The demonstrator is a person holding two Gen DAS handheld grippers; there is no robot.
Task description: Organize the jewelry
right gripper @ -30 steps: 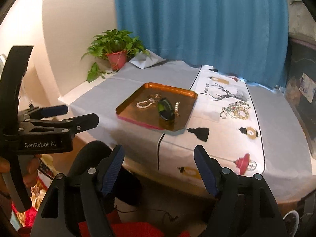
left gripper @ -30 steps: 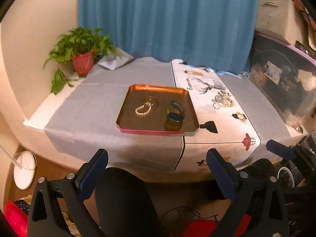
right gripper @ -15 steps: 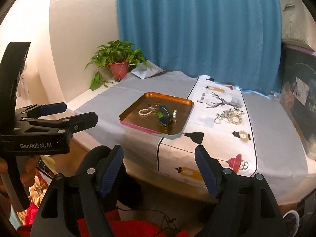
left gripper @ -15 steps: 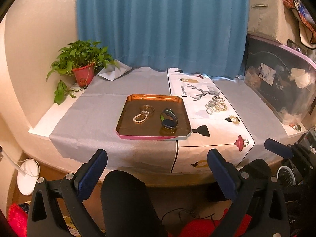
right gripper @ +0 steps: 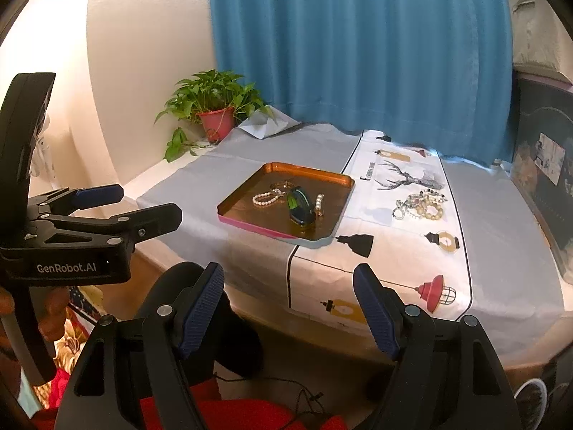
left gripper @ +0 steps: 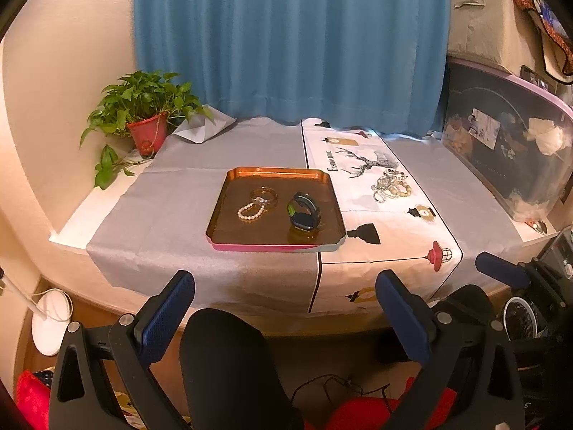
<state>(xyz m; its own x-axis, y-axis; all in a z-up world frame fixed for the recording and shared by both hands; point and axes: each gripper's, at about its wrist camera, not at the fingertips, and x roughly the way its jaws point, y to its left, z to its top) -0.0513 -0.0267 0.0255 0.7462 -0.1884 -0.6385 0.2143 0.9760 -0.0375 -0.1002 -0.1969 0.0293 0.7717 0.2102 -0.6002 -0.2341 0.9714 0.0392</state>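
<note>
An orange tray sits mid-table. It holds a pearl bracelet, a gold bangle and a dark watch with a green strap. A loose pile of bead jewelry lies on the white printed runner to the tray's right. My left gripper hangs open in front of the table edge, holding nothing. My right gripper is open too, also short of the table. The left gripper shows from the side in the right wrist view.
A potted plant stands at the table's back left corner beside folded paper. A blue curtain hangs behind. A dark clear-lidded bin lines the right side. A person's black-clad knee and a white lamp base are below.
Both views have pulled back slightly from the table and the tray looks smaller than a second ago. Both grippers stay open and empty.
</note>
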